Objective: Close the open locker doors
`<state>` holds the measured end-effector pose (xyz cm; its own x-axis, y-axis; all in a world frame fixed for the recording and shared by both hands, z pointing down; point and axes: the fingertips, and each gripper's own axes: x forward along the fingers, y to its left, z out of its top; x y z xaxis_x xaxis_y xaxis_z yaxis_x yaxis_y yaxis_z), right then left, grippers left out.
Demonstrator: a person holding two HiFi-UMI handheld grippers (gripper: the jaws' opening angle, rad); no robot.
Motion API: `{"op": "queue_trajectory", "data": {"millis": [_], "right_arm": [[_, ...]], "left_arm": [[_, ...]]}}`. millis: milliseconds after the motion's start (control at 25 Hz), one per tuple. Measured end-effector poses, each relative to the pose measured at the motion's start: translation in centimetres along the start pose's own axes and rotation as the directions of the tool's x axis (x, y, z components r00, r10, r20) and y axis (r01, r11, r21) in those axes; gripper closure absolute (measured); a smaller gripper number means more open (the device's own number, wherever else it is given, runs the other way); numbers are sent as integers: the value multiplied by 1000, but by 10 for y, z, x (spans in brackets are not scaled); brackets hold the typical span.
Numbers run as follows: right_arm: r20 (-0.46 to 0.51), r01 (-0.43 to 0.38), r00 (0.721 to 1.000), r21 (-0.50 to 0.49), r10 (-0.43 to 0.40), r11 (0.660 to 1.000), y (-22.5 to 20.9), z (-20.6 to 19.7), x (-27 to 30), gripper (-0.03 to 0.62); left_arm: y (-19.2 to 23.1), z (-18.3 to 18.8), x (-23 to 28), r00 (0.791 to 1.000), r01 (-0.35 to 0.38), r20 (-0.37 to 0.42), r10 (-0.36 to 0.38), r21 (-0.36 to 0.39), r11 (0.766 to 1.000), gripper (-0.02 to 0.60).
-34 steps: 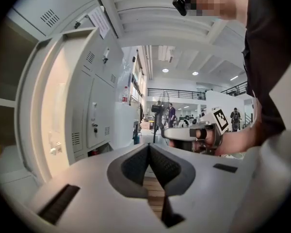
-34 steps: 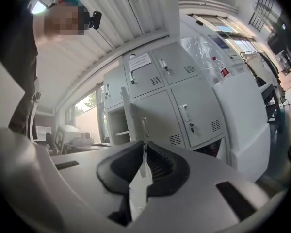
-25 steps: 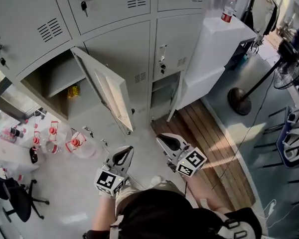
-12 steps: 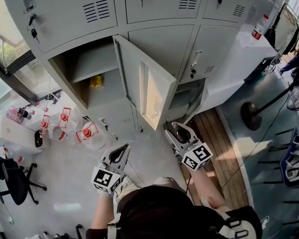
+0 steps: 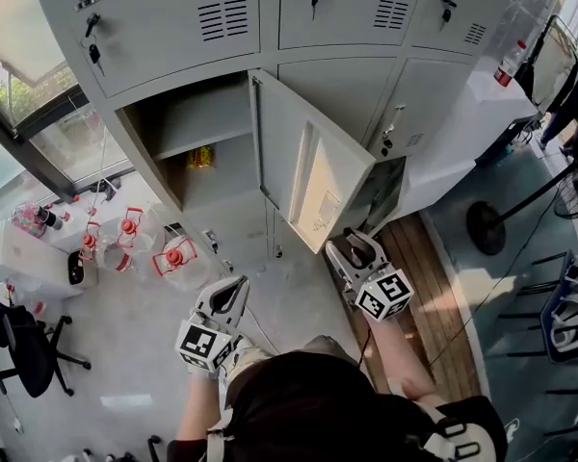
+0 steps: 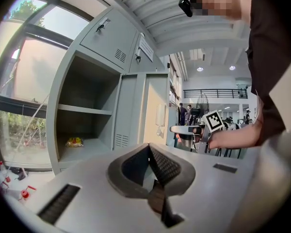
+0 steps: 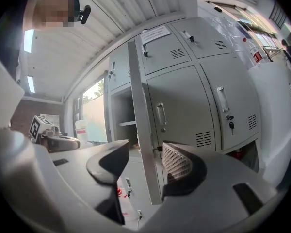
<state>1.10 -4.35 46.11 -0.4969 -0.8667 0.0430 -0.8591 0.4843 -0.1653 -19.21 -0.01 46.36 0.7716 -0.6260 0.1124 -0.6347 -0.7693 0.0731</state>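
The grey lockers fill the top of the head view. One locker door [image 5: 313,173] stands wide open, with its pale inner face toward me, beside its empty compartment [image 5: 188,142]. A yellow packet [image 5: 200,157] lies on the compartment's shelf. My right gripper [image 5: 352,251] is just below the door's free corner. Its jaws have just been opening and are now open. In the right gripper view the door edge [image 7: 138,106] shows in the gap of that gripper [image 7: 146,147], and the pads do not touch it. My left gripper [image 5: 229,299] is shut and empty, with the compartment [image 6: 87,115] ahead of it.
A lower locker [image 5: 390,189] to the right of the open door is ajar. Water jugs with red caps [image 5: 169,258] stand on the floor at the left, near an office chair [image 5: 24,354]. A white cabinet [image 5: 462,123], a fan base [image 5: 486,224] and wooden planks [image 5: 433,287] are at the right.
My right gripper's jaws went from shut to open. Both grippers moved closer to the lockers. The open door now sits near the middle of the head view, close to the right gripper.
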Motion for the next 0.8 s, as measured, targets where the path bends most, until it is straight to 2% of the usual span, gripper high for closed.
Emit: {"op": "queue_trajectory", "data": {"millis": [560,800], "right_arm": [[-18,25,1000,-6,-25,1000,19,-5,20,387],[-19,15,1000,3,-15,1000,42,-7,25,391]], "left_arm": [[32,-3,-21,1000,11,23,-11,-12,1000,574],[42,-2,-29,999,34,33,-34,-12,999,574]]}}
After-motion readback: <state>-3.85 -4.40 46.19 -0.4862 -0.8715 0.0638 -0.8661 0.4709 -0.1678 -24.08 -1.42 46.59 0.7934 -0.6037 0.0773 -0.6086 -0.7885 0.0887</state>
